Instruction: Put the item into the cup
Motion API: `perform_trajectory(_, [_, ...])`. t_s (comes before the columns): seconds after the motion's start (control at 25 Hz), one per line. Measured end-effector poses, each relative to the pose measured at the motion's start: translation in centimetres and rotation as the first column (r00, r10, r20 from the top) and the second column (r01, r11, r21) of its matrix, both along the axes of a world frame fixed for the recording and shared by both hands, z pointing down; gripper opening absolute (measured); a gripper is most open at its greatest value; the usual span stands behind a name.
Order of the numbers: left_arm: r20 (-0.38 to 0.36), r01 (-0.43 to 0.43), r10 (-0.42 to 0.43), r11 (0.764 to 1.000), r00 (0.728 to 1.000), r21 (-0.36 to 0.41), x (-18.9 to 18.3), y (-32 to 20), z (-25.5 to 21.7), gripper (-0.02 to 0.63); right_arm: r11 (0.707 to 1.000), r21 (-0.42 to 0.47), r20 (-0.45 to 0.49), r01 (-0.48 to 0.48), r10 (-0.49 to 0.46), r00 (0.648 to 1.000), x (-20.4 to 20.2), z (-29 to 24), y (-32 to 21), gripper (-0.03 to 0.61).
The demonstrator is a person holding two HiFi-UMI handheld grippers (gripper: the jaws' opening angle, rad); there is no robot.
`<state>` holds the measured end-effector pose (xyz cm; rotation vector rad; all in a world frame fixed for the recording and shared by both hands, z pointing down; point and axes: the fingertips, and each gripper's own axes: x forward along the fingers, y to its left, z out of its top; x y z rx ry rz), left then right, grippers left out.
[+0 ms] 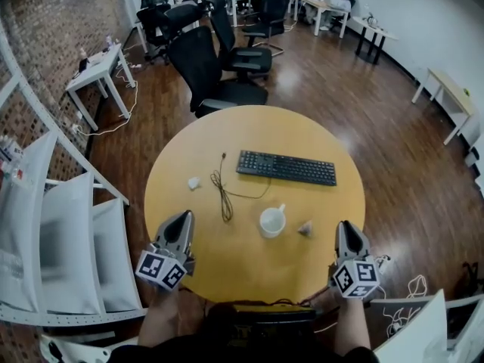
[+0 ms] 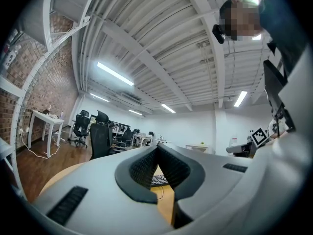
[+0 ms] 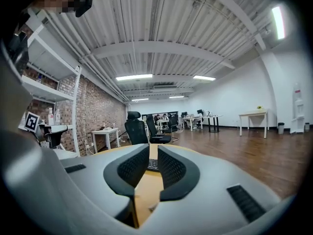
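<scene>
One small grey item sits on the round wooden table, just right of the white cup and apart from it, not inside. It looks roughly triangular from the head view. It's too small to call a long axis or a heading.

Right gripper is the nearer one. It's to the item's right at the table's near edge, tips pointing away from the person, and the item is clear of its fingers, off to their left. In the right gripper view the jaws stand a narrow gap apart, released, with nothing between the pads, only tabletop and the far black keyboard showing through the slot.

Left gripper is well apart on the cup's other side, also near the table edge. Its tips meet in its own view, clenched on nothing.

Cup is upright, mouth up, handle toward the keyboard, which lies across the far half of the table. Black cable runs from near the keyboard's left end down past the cup's left side. One small white scrap lies left of the cable. Black office chairs stand past the table's far edge, and white shelving is on the person's left.
</scene>
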<state>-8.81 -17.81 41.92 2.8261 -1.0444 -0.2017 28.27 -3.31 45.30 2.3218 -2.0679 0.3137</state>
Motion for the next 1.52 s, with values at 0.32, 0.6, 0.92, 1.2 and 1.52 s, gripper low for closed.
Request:
perform_trajectory(0.32, [0.002, 0.0, 0.0, 0.997, 1.0, -0.076, 1.6, 0.2, 2.7, 0.0, 0.991, -0.131, 0.021, 0.02, -0.017, 1.0, 1.0, 3.5, -0.7, 0.132])
perform_trajectory(0.6, [0.055, 0.027, -0.019, 0.989, 0.998, -0.148, 1.5, 0.0, 6.2, 0.0, 0.973, -0.227, 0.041, 0.025, -0.016, 0.999, 0.9, 7.9, -2.1, 0.152])
perform_trajectory(0.92, [0.098, 0.049, -0.027, 0.971, 0.995, -0.234, 2.5, -0.5, 9.9, 0.044, 0.935, -0.354, 0.082, 0.026, 0.003, 0.997, 1.0, 13.1, -3.3, 0.202])
perform_trajectory(1.2, [0.108, 0.058, -0.029, 0.957, 0.994, -0.283, 3.7, -1.6, 12.1, 0.044, 0.889, -0.455, 0.12, 0.051, 0.004, 0.993, 0.5, 18.3, -4.9, 0.243])
perform_trajectory(1.52, [0.143, 0.082, -0.035, 0.936, 0.989, -0.343, 4.2, -2.3, 15.0, 0.044, 0.845, -0.534, 0.119, 0.026, 0.046, 0.992, 0.3, 22.9, -6.6, 0.244])
